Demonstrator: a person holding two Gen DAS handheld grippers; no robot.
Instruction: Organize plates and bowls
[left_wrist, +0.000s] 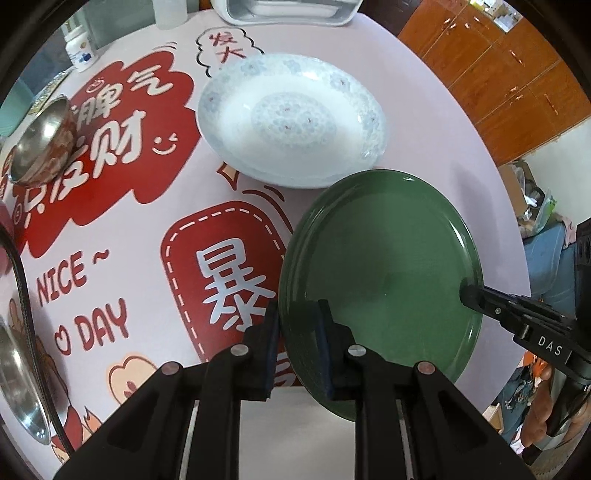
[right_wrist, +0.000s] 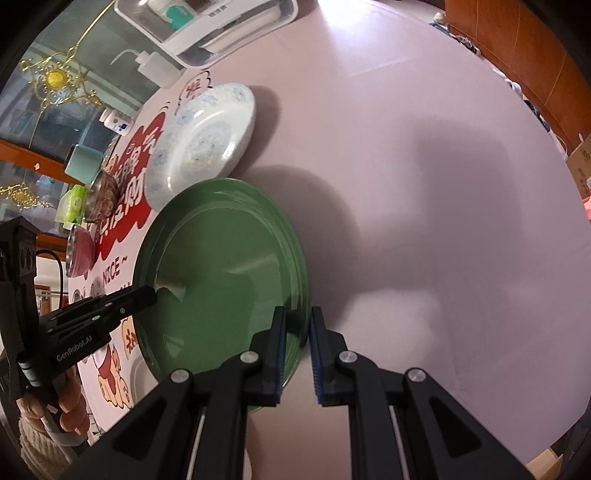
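Left wrist view is showing the left tool (left_wrist: 297, 332) straddling the near rim of the green plate (left_wrist: 384, 266), one pad above the lip and one below, clamped on it as far as I can judge. That plate is sitting on the desk (left_wrist: 424, 122), its far edge just beside, perhaps touching, the white floral plate (left_wrist: 291, 118); the fisheye bend makes the contact hard to settle. From the other side the right tool (right_wrist: 297, 350) is reaching in at the opposite rim, its jaws standing slightly apart with the lip running between them, not yet pinching by the look of the gap.

Glazed ceramic like this is likely behaving as a stiff, fairly heavy and slippery thing, and it will chip if it is knocked against the floral plate. The raised rim is the only sensible place to grip, since the flat centre offers nothing to the pads. Two holds on opposite edges should be keeping it level if it is lifted; one hold alone would probably let it tilt and slide.

Farther left on the printed cloth, a steel bowl (left_wrist: 42, 144) is lying tipped on its side, and another metal bowl (left_wrist: 18, 384) is showing at the frame edge, both well apart from the plates.
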